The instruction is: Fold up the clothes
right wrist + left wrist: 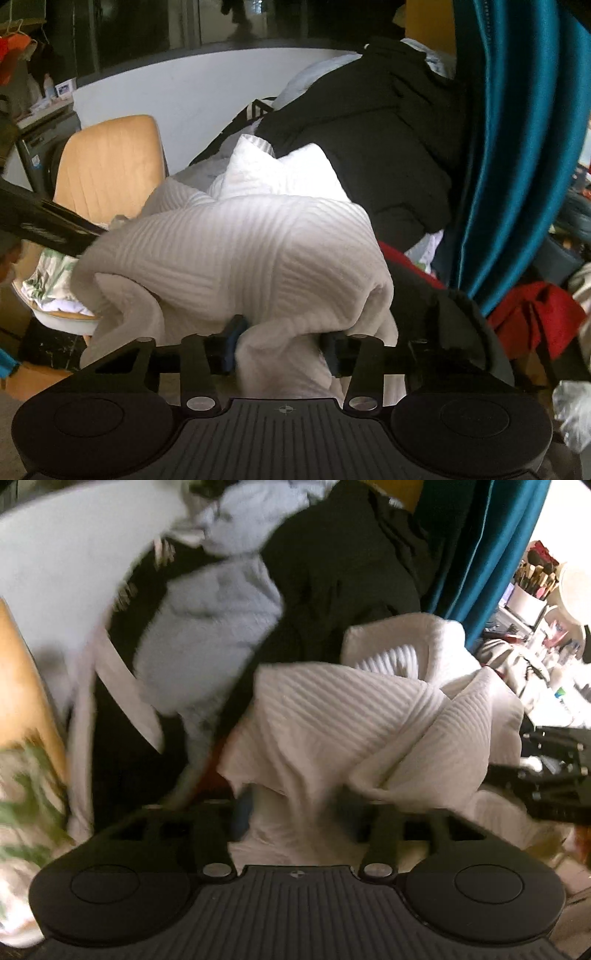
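Observation:
A white ribbed garment [240,251] hangs bunched in front of a heap of clothes. In the right wrist view my right gripper [282,343] is shut on a thick fold of it, held between the blue pads [231,341]. My left gripper [303,808] holds another fold of the same garment [332,716]; that view is blurred by motion. Each gripper shows in the other's view: the left gripper [55,229] reaches into the cloth's left side, and the right gripper [546,771] is at its right side.
Behind the garment lie a black jacket [369,140] and a light blue garment [207,627]. A teal curtain [517,147] hangs at the right, with red cloth [535,314] below it. A tan chair [110,166] with leaf-print fabric [51,280] stands left. A cluttered desk [532,590] is far right.

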Demonstrator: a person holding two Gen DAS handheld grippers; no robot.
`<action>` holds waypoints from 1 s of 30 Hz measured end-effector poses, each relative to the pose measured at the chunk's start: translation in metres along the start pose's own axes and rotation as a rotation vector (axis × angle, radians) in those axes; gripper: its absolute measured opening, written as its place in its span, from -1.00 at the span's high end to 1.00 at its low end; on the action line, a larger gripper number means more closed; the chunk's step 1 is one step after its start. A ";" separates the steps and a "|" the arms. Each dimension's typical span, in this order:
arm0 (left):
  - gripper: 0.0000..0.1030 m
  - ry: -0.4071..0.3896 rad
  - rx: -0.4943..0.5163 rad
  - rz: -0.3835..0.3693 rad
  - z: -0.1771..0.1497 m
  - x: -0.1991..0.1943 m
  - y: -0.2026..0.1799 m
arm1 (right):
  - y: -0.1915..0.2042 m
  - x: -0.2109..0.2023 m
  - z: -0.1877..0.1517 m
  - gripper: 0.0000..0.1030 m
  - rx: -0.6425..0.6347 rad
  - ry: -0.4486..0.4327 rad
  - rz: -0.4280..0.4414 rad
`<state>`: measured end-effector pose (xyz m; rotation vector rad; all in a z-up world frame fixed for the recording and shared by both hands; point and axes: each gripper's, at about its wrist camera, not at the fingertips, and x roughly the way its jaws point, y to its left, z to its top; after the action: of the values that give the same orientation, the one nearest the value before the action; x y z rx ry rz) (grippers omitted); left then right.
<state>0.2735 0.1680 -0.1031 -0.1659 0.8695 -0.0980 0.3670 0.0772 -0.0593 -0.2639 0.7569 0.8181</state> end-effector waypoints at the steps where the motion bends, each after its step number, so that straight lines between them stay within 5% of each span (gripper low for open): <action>1: -0.34 -0.023 0.021 -0.005 0.002 -0.007 0.000 | 0.000 0.003 0.003 0.26 -0.009 0.002 0.000; 9: -0.46 -0.121 0.179 -0.081 0.029 -0.030 -0.030 | 0.002 0.020 0.016 0.27 -0.050 0.008 0.002; 14: -0.77 -0.171 0.178 -0.084 0.039 -0.037 -0.029 | 0.002 0.017 0.012 0.26 -0.041 0.001 0.003; 23: -0.83 -0.190 0.192 -0.080 0.050 -0.049 -0.013 | 0.007 0.012 0.011 0.26 -0.041 0.001 -0.007; 30: -0.91 -0.015 0.424 -0.175 0.047 0.013 -0.063 | 0.005 0.013 0.012 0.26 -0.047 0.007 -0.005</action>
<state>0.3167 0.1086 -0.0714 0.1553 0.8003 -0.4399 0.3747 0.0937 -0.0599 -0.3105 0.7444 0.8316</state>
